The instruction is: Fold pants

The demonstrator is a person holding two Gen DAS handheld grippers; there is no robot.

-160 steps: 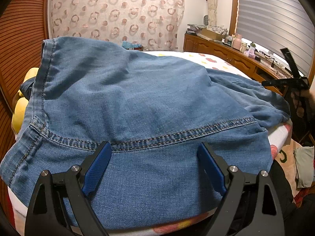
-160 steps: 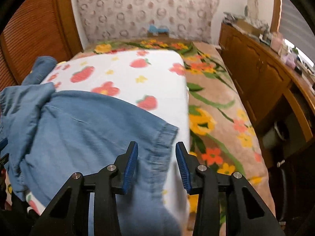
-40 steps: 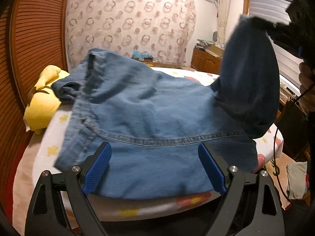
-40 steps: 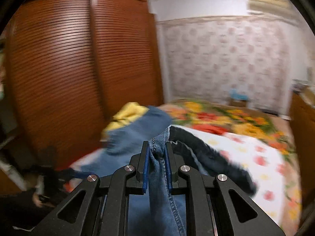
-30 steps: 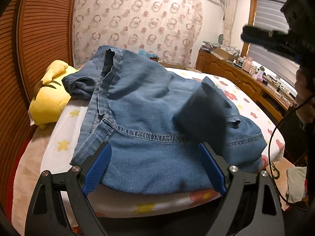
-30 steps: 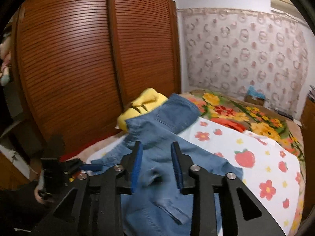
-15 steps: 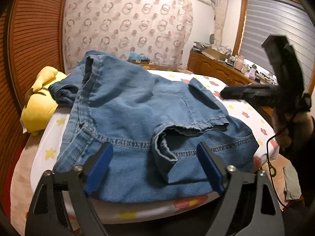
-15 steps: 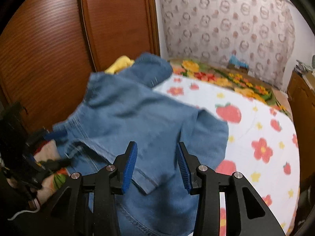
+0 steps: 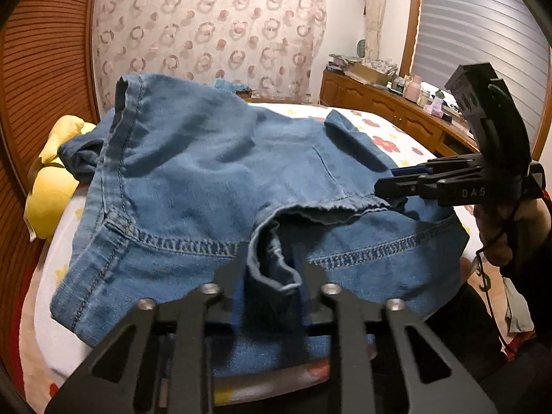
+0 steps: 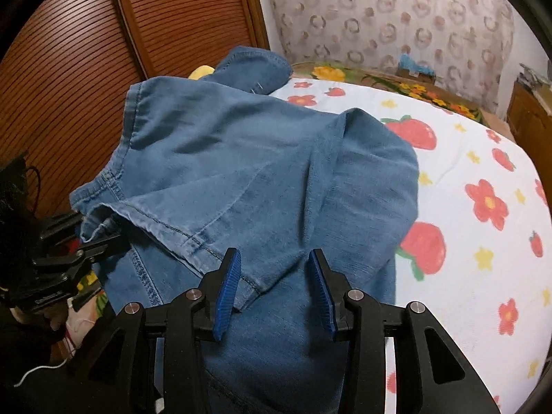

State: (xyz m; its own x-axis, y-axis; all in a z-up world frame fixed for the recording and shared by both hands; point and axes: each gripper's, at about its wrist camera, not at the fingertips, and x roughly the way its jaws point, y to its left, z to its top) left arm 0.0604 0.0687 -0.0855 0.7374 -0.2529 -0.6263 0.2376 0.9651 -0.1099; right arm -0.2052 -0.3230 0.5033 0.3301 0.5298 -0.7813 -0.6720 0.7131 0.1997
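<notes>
Left gripper (image 9: 272,276) has just been closing and now clamps the curled hem corner of the folded-over leg of the denim pants (image 9: 214,172), which lie spread on the bed (image 10: 483,158) over a white sheet printed with flowers and strawberries. Right gripper (image 10: 274,286) stands with its blue pads parted over the other hem corner of the same leg; cloth lies below and between the pads, but they do not press on it, so this gripper holds nothing. Judged from this layout, the step in hand is squaring the folded leg on the seat panel. To do it well, seat the right gripper fully on its hem corner before any pull, keep both corners at equal height, draw the hem taut and straight, then align it with the stitched seam beneath and lay it down flat so no curl remains. A yellow plush toy (image 9: 51,186) lies at the far left edge of the bed, partly under the pants. Hidden or unclear: the left pads are buried in cloth, the waistband end of the pants hangs out of sight past the near bed edge, and the lower layers of the fold cannot be counted.
</notes>
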